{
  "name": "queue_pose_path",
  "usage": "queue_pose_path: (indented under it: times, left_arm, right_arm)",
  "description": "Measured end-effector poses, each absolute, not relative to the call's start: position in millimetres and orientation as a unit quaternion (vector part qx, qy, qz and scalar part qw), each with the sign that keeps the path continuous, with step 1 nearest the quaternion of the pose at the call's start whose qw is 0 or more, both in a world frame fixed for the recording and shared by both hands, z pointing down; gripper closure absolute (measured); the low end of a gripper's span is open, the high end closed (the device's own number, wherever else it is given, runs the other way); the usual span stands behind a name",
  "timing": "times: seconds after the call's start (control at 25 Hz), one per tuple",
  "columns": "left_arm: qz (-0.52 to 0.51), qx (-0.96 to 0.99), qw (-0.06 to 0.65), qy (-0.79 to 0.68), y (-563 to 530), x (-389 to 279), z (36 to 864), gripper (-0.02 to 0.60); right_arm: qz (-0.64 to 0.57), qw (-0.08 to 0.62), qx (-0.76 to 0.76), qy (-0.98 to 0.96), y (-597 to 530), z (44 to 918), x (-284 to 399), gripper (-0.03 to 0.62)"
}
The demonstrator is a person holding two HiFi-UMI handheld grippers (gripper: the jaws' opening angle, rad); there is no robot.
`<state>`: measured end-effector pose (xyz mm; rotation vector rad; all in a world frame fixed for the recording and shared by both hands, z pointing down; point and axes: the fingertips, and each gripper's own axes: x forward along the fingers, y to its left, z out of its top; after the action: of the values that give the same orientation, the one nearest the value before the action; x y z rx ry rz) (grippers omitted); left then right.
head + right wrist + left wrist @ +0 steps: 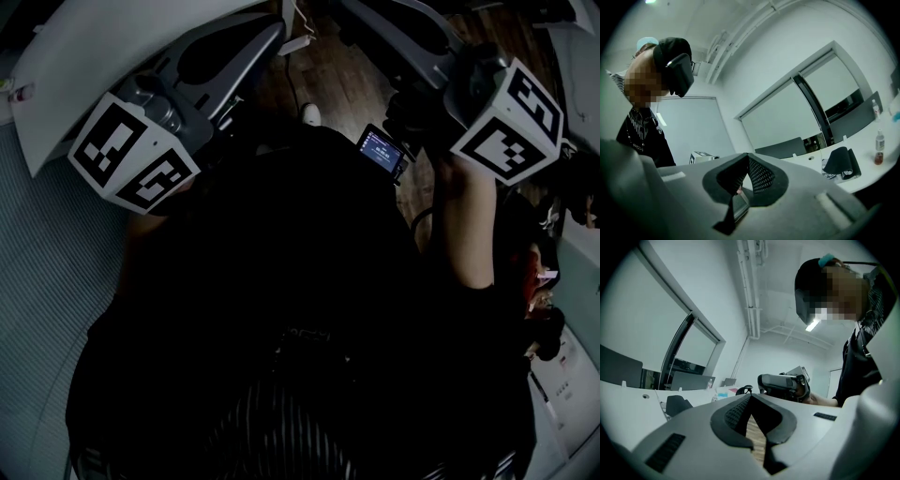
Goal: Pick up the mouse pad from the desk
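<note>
No mouse pad shows in any view. In the head view I look down on the person's dark clothing, with both grippers raised in front of the chest. The left gripper's marker cube (131,155) is at upper left and the right gripper's marker cube (511,117) at upper right. My left gripper (750,398) is shut, its dark pads meeting at the tips with nothing between them. My right gripper (748,157) is shut and empty too. The two grippers point towards each other, so the left gripper view shows the right gripper's body (783,385) in a hand.
A small lit screen (382,150) sits by the right gripper. White desks (862,176) run along a wall with windows, bearing a black folded object (841,161) and two small bottles (879,147). Below are wooden floor (328,75) and grey carpet (47,281).
</note>
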<state>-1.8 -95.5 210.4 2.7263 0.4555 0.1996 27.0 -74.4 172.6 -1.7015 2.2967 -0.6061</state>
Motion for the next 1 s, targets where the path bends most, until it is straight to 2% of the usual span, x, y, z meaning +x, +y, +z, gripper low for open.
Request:
queue_pose_path:
  times: [0.28,0.48,0.64,0.84,1.0]
  left_arm:
    - [0.051,0.971,0.188,0.139,-101,0,222,0.574]
    - [0.065,0.97,0.187,0.139,-92,37,222,0.575]
    - [0.055,0.97,0.186,0.149,-86,43,239,0.575]
    - [0.102,0.964,0.196,0.15,-89,114,239,0.574]
    - [0.098,0.966,0.193,0.141,-104,104,246,0.575]
  right_arm:
    - [-0.204,0.107,-0.576,0.784,-65,192,40,0.589]
    - [-0.202,0.127,-0.572,0.785,-55,190,82,0.589]
    - [-0.204,0.123,-0.573,0.784,-47,214,90,0.589]
    - [-0.233,0.15,-0.583,0.763,-48,217,172,0.589]
    - [-0.247,0.147,-0.579,0.763,-57,232,159,0.589]
